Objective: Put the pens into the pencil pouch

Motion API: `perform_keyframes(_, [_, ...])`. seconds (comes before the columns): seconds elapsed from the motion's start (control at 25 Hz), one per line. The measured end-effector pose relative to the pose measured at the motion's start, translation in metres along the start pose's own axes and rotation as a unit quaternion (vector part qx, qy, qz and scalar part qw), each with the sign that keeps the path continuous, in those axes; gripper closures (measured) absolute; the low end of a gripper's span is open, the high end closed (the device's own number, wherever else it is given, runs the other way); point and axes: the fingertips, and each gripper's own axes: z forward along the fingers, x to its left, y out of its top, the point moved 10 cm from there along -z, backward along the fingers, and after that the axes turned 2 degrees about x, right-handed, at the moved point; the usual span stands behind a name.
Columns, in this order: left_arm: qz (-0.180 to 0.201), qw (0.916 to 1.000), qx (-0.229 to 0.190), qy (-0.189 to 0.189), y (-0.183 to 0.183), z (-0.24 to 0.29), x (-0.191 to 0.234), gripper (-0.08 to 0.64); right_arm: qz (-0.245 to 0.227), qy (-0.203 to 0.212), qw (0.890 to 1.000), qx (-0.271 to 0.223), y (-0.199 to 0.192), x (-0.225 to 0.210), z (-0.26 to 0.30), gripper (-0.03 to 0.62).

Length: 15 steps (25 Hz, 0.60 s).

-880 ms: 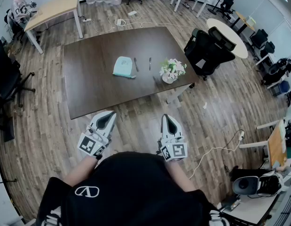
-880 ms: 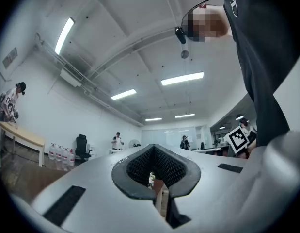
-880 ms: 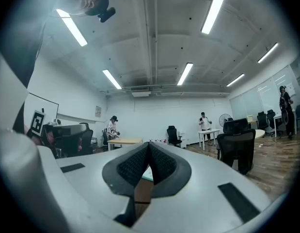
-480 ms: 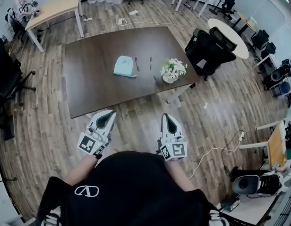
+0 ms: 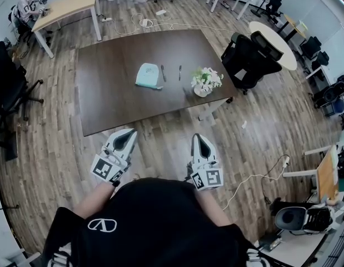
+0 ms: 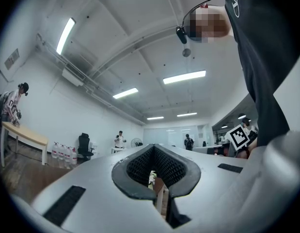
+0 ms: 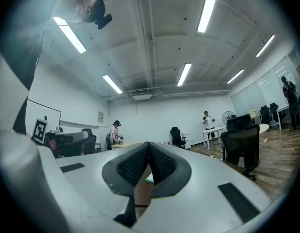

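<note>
A teal pencil pouch (image 5: 148,75) lies on the dark brown table (image 5: 110,88), near its middle. Two dark pens (image 5: 163,73) (image 5: 179,72) lie side by side just right of the pouch. My left gripper (image 5: 125,135) and right gripper (image 5: 199,139) are held close to my body over the wooden floor, short of the table's near edge. Both are shut with nothing in them. In the left gripper view the jaws (image 6: 153,171) meet, and in the right gripper view (image 7: 147,164) they meet too, with a sliver of the pouch (image 7: 149,178) showing past them.
A pot of white flowers (image 5: 205,82) stands on the table right of the pens. A black office chair (image 5: 247,57) sits at the table's right end. A light wooden desk (image 5: 66,7) with a person stands far left. A cable (image 5: 249,177) trails on the floor at right.
Both grippers stay shut in the same place before my body. The head view has shifted only slightly.
</note>
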Motion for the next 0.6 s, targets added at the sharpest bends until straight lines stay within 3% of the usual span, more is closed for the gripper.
perform_keyframes(0.4, [0.014,0.9984,0.037,0.04,-0.022,0.024,-0.018,0.557,0.023,0.046,0.998,-0.018,-0.016,-0.038,0.01,0.594])
perform_keyframes(0.6, [0.037,0.9958,0.065,0.054,-0.029,0.045,0.003,0.557,0.039,0.056,0.998,-0.018,-0.024,-0.063,0.036,0.594])
